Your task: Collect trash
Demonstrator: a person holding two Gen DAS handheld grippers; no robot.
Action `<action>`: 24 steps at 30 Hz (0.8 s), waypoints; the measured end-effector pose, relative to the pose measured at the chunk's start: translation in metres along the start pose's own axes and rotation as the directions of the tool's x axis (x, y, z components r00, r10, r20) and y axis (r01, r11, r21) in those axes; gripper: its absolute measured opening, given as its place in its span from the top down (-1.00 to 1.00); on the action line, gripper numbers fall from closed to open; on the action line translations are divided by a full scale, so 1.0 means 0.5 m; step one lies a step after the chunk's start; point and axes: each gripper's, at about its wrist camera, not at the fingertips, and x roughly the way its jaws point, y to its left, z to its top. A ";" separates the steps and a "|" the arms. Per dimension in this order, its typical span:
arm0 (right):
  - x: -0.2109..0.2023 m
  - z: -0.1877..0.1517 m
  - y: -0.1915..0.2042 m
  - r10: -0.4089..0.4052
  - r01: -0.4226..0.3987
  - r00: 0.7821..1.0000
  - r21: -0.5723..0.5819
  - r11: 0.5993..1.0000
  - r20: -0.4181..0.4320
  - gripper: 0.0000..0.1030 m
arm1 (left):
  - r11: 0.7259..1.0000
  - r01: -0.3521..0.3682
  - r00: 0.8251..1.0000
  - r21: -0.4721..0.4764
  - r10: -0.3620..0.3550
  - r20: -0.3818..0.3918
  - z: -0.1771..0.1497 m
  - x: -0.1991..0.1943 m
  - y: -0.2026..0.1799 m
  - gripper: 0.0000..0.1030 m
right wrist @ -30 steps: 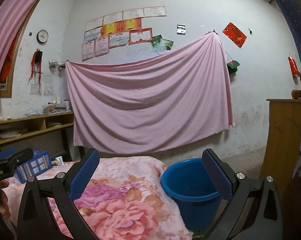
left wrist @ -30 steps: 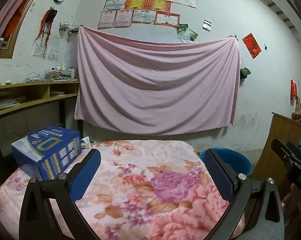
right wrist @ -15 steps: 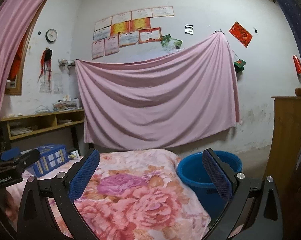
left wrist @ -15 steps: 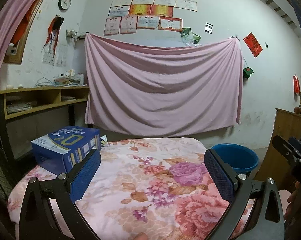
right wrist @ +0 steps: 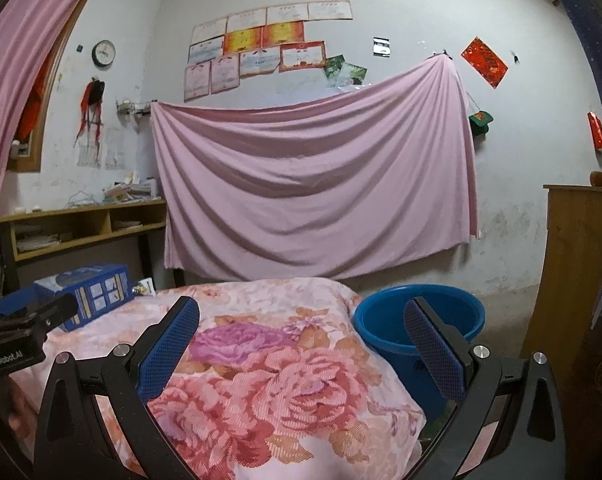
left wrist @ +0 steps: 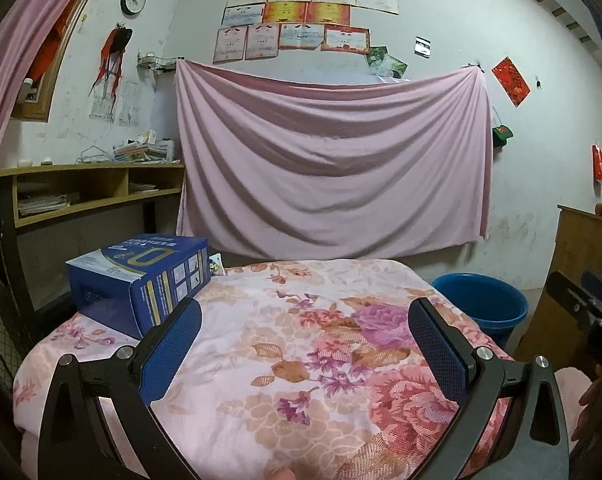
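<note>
While both tongs gape wide, holding nothing | blue bucket [right wrist: 417, 320] right of floral table [left wrist: 301, 360], contents hidden | blue box [left wrist: 141, 280] far-left | box now farther from left gripper [left wrist: 307, 344]; right gripper [right wrist: 301, 344] likewise backed off.

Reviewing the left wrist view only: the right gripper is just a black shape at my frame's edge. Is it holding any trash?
Observer: No. In the right wrist view the right gripper is open, with nothing between its fingers; only the floral quilt lies beyond.
Operator: And the blue bucket? I see only its top.
Observer: In the right wrist view the blue bucket shows more of its outer wall, close beside the quilt's corner.
</note>
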 end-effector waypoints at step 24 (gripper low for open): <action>0.005 -0.005 0.002 0.003 -0.003 1.000 0.000 1.000 -0.018 -1.00 | 1.000 0.006 1.000 0.016 -0.006 -0.012 -0.025 0.018 0.002 -0.97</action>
